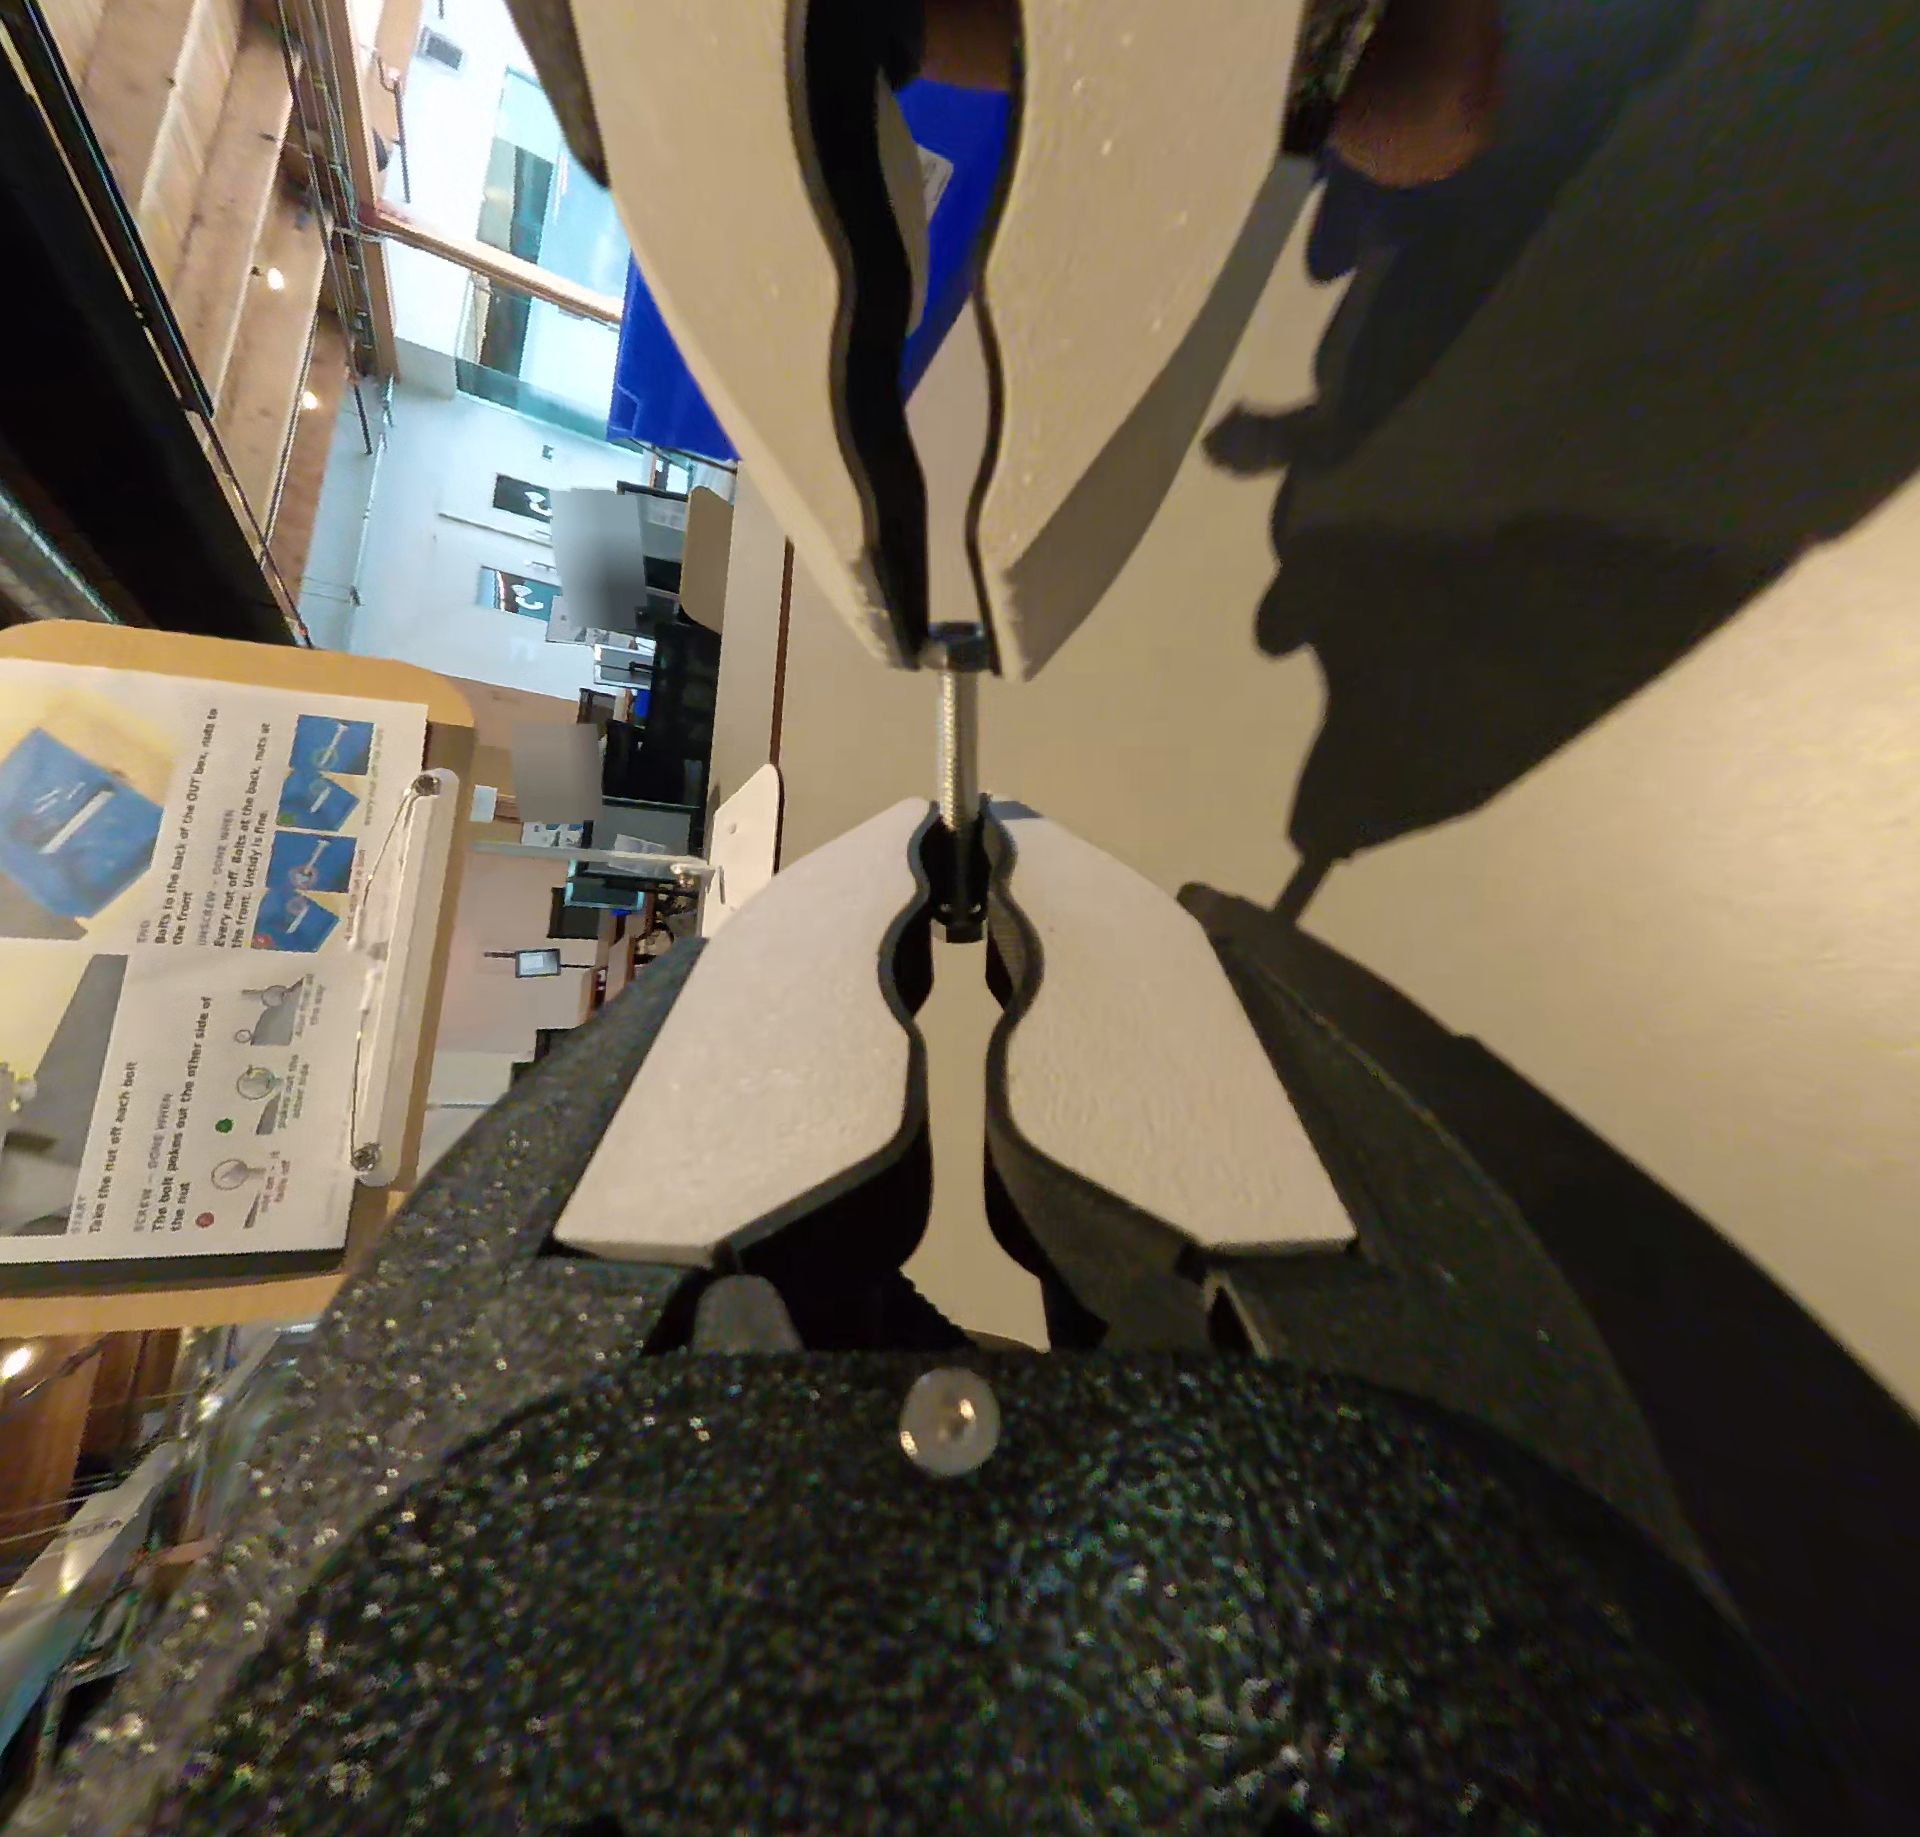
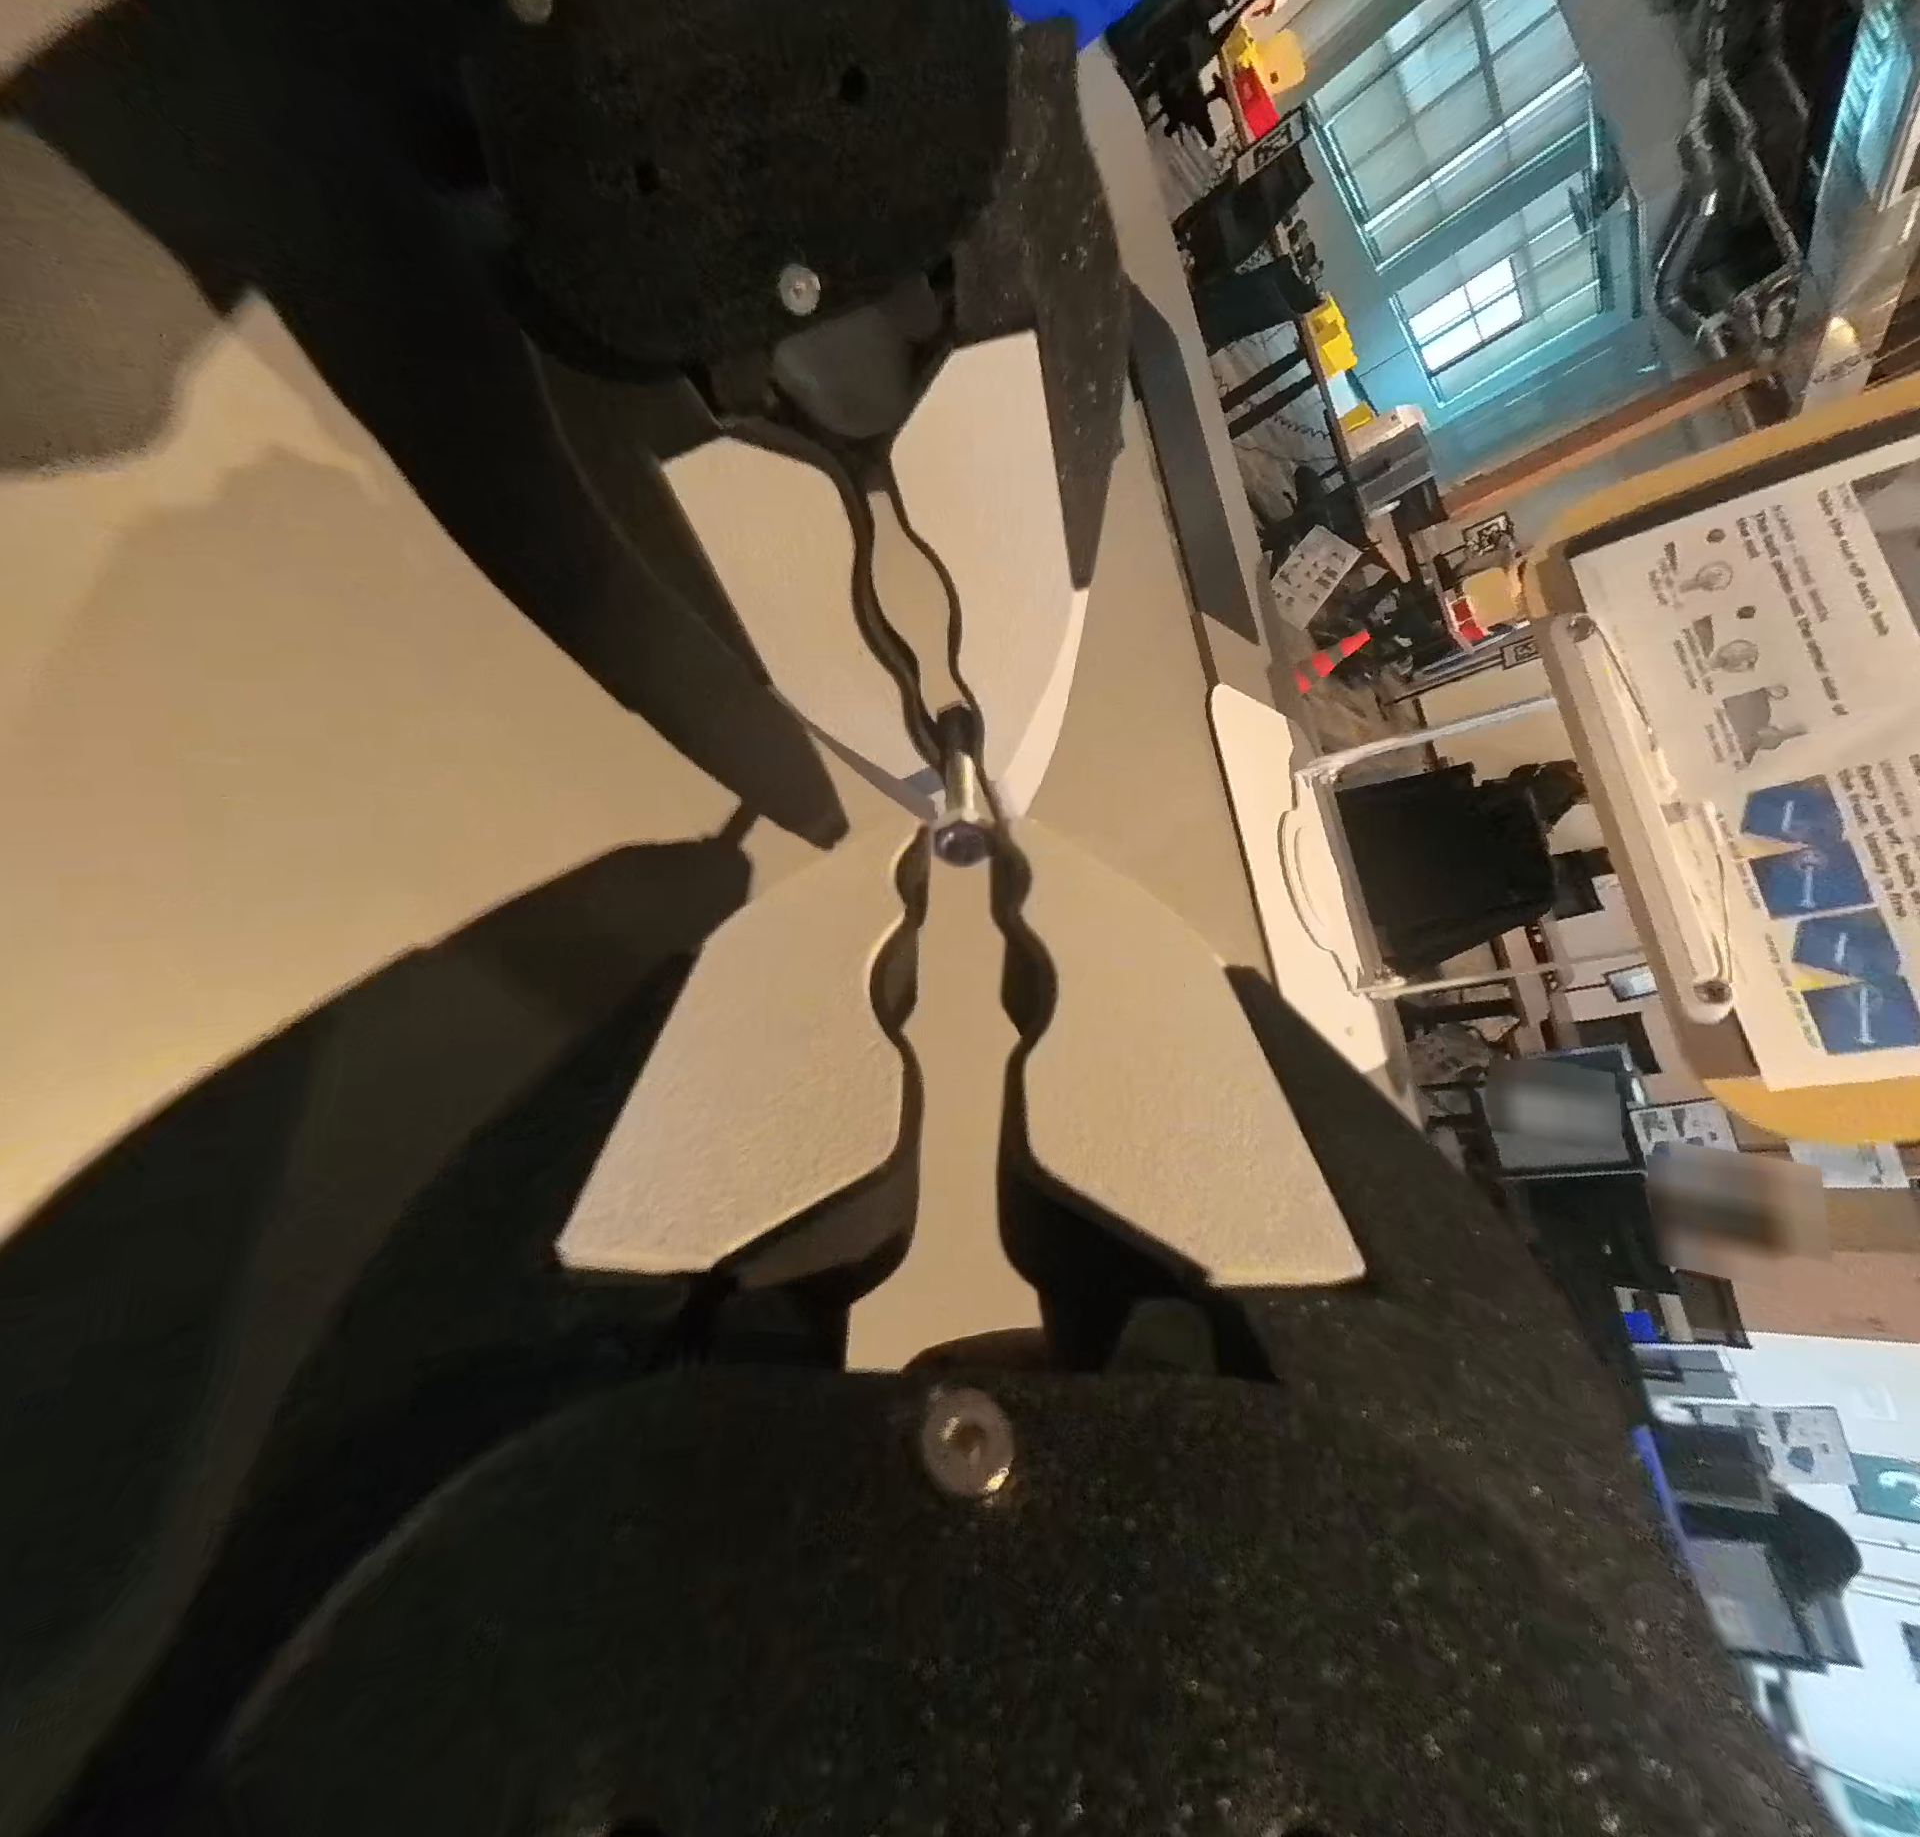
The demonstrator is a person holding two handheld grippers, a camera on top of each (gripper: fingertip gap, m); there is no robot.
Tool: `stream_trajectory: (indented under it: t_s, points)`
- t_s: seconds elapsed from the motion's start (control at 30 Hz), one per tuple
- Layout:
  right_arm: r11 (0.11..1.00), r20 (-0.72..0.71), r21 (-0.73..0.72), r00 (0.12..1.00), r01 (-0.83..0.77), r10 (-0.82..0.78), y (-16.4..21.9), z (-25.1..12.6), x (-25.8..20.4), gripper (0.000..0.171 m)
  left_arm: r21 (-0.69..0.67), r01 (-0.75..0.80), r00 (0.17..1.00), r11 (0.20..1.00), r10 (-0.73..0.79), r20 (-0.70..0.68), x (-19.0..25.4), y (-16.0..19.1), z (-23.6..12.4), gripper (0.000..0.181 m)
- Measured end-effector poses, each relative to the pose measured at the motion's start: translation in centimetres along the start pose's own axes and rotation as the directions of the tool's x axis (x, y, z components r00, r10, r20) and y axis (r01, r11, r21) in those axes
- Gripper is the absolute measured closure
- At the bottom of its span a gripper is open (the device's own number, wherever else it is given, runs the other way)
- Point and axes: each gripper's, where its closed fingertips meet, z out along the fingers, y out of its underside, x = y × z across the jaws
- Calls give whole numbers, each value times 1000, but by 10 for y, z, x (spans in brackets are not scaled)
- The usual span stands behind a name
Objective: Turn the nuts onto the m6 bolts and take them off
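So, got the bolt up in the air over the cream table, strung between both tongs. Clamped shut at its dark head end in the left gripper, shank seated in the wavy notch of the jaws. Pinched at the other tip by the right gripper, closed flat on the nut, with a good run of bare thread between. Can't tell from this whether winding on or off. Handling-wise: tiny, light, stiff steel, pretty slick, so likely to squirt out or cock sideways under a sloppy squeeze. Best to grab the nut across its flats and hold the bolt by the head, dead in line, to avoid cross-threading. Wouldn't loosen either grip over open table; would probably bounce and roll.
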Motion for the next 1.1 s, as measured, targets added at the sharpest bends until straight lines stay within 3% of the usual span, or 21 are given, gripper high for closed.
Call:
stream_trajectory:
  t_s: [0.1, 0.17, 0.23, 0.3, 0.37, 0.4, 0.43, 0.5, 0.6, 0.7, 0.83, 0.97, 1.1]
  points:
    - [994, 6, -21, 994, -109, 109, 1, 3, 3, 161, -33, -21, 999, 999, 22, 30, -4, 4, 0, 177]
    - [954, 28, -34, 954, -297, 298, 1, 8, 7, 161, -71, -50, 996, 996, 55, 64, -10, 9, 0, 176]
    - [828, 88, -42, 824, -558, 560, 1, 11, 9, 161, -109, -87, 991, 990, 97, 94, -15, 13, 0, 177]
    - [638, 174, -27, 625, -769, 761, -1, 12, 12, 161, -119, -75, 990, 990, 89, 110, -18, 14, -1, 177]
    - [496, 261, -16, 475, -868, 840, -2, 10, 15, 161, -107, -40, 993, 993, 51, 111, -20, 14, -1, 177]
    - [476, 287, -12, 453, -879, 844, -2, 9, 16, 160, -103, -17, 994, 995, 28, 106, -19, 14, 0, 177]
    - [492, 289, -6, 469, -871, 834, 0, 8, 17, 153, -104, 1, 995, 995, 10, 103, -19, 16, 0, 177]
    - [597, 233, 22, 585, -802, 777, 4, 6, 22, 132, -98, 33, 996, 995, -24, 90, -18, 18, 1, 177]
    - [817, 90, 60, 819, -573, 567, 5, 1, 28, 127, -80, 82, 995, 993, -77, 61, -15, 18, 2, 176]
    - [949, -23, 56, 950, -310, 311, 1, -1, 25, 129, -72, 92, 996, 993, -91, 18, -8, 17, 3, 176]
    - [991, -24, 23, 991, -130, 130, 0, 2, 11, 137, -66, 88, 996, 994, -90, -23, -1, 15, 4, 176]
    - [996, -2, -27, 997, -81, 81, 8, 6, 3, 139, -53, 76, 996, 996, -79, -44, 3, 11, 4, 176]
    - [996, 2, -40, 996, -85, 85, 8, 9, 1, 158, -49, 39, 998, 998, -41, -42, 4, 8, 3, 176]
